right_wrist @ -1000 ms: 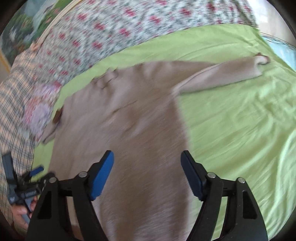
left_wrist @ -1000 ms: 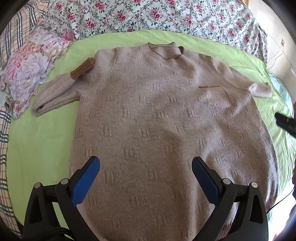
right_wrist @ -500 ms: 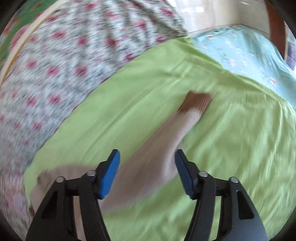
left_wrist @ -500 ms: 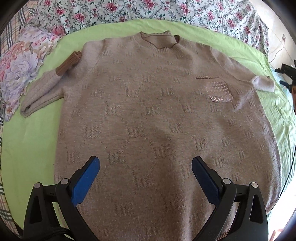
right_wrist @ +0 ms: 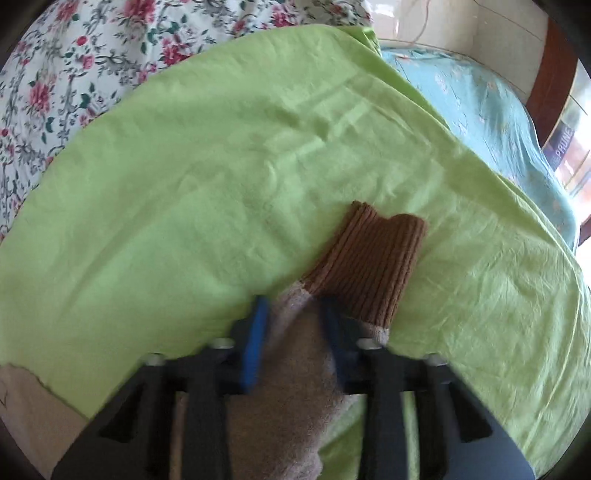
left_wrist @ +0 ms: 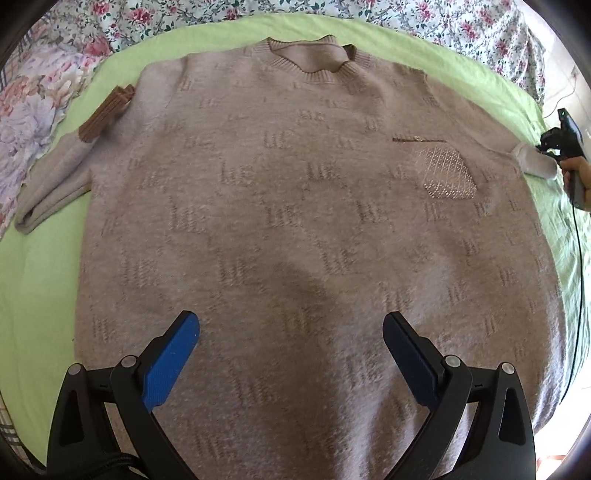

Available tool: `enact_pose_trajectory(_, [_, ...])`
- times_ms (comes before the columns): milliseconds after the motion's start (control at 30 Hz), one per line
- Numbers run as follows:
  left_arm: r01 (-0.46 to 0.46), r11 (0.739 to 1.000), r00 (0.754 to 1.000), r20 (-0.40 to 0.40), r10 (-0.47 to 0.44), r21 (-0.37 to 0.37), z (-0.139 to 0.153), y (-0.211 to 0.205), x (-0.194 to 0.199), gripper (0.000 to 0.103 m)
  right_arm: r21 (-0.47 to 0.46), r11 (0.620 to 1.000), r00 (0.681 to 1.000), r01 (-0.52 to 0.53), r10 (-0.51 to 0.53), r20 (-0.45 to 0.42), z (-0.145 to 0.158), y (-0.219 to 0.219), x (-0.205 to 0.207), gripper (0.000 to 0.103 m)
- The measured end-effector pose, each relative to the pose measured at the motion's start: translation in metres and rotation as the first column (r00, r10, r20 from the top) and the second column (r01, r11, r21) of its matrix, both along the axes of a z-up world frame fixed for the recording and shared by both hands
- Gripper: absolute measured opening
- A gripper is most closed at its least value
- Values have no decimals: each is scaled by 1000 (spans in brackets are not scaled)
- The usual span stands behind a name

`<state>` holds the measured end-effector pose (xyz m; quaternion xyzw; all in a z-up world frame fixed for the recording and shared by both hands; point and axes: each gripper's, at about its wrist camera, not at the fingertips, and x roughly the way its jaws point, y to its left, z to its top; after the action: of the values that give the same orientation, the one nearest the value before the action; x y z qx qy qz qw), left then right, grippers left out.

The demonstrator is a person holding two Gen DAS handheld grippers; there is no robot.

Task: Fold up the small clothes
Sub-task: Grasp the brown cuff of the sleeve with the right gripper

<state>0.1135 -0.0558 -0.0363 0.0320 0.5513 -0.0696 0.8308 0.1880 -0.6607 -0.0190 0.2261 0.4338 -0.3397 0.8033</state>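
Sweater (left_wrist: 306,229): a beige knit pullover, lying face up and spread flat on the green sheet (left_wrist: 40,288) that covers the bed, collar toward the floral bedding (left_wrist: 461,18) at the far side. The body of the garment is unfolded; no side has been turned in and the hem lies flat. One sleeve (left_wrist: 55,184), on the left of the left wrist view, is bent back on itself beside the body, its brown ribbed cuff lying against the shoulder; whether that counts as a deliberate fold cannot be judged. The other sleeve (right_wrist: 291,384) lies outward on the sheet. The right gripper (right_wrist: 295,306) has just been closing and now pinches this sleeve just behind its brown cuff (right_wrist: 369,258), with the beige knit bunched between the pads. The left gripper (left_wrist: 291,343) hangs above the lower body of the sweater with its jaws wide apart and nothing between them; contact with the fabric cannot be confirmed. Assessment: folding is at an early stage. The held sleeve remains to be brought across the chest, the far sleeve to be settled, and the body then folded.
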Motion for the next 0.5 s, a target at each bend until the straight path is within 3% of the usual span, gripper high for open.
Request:
enact_pose_trajectory(133, [9, 1000, 1000, 26, -9, -16, 8, 0, -3, 100, 89, 995, 984, -47, 31, 176, 13, 11, -18, 9])
enact_pose_trajectory(267, [0, 999, 999, 37, 2, -46, 12, 8, -5, 100, 184, 956, 924, -229, 153, 351, 32, 66, -18, 9])
enact_pose_trajectory(367, [-11, 997, 999, 36, 14, -72, 12, 17, -6, 100, 210, 898, 868, -385, 276, 412, 41, 128, -3, 9])
enact_pose_trajectory(500, [-44, 991, 998, 39, 49, -127, 15, 39, -9, 100, 245, 775, 767, -583, 425, 480, 45, 231, 23, 9])
